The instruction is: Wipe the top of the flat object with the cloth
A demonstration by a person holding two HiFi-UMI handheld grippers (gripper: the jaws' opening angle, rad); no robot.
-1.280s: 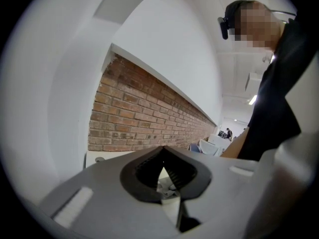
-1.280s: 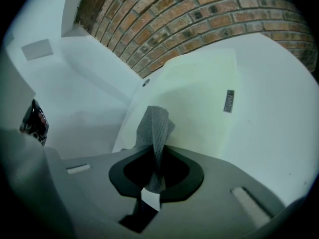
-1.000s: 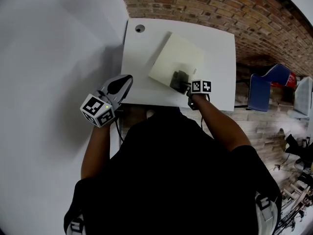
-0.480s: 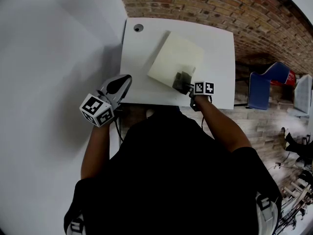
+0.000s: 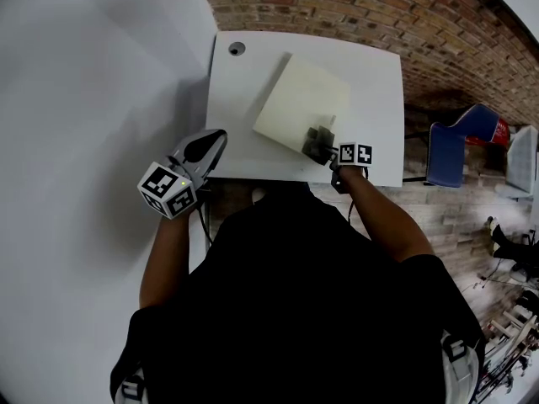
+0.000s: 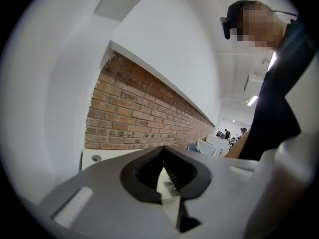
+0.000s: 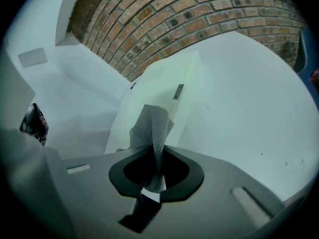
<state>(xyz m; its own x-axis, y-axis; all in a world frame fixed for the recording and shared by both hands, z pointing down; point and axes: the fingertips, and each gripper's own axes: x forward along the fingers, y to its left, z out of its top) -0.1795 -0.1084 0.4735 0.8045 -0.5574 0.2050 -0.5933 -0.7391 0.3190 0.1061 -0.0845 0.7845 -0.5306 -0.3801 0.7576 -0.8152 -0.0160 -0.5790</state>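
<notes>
Head view, seen from above. A white worktop [image 5: 240,116] stands with its far edge against a brick wall [image 5: 354,7] and its left edge beside a plain white wall [image 5: 84,99]. A small round hole [image 5: 237,48] sits in the worktop's far left corner. A flat, pale cream board [image 5: 299,99] lies on the worktop, turned askew to its edges and nearer the right side. To the right of the worktop, against the brick wall, stands a blue chair [image 5: 459,146] on a pale floor.

The grey cloth [image 5: 318,141] rests on the board's near right corner. The right tongs [image 5: 328,151] are clenched on the cloth. In the right gripper view a fold of the mesh fabric runs up between the two jaws and spreads forward over the board, and a small dark label [image 7: 178,91] shows farther along the board's top.

The left tongs [image 5: 221,135] are held by the worktop's near left corner, well apart from the board. In the left gripper view their jaws meet tip to tip with nothing between them, and the worktop, the board and the brick wall show beyond. The person [image 5: 303,293], in a black top, stands at the worktop's near edge.
</notes>
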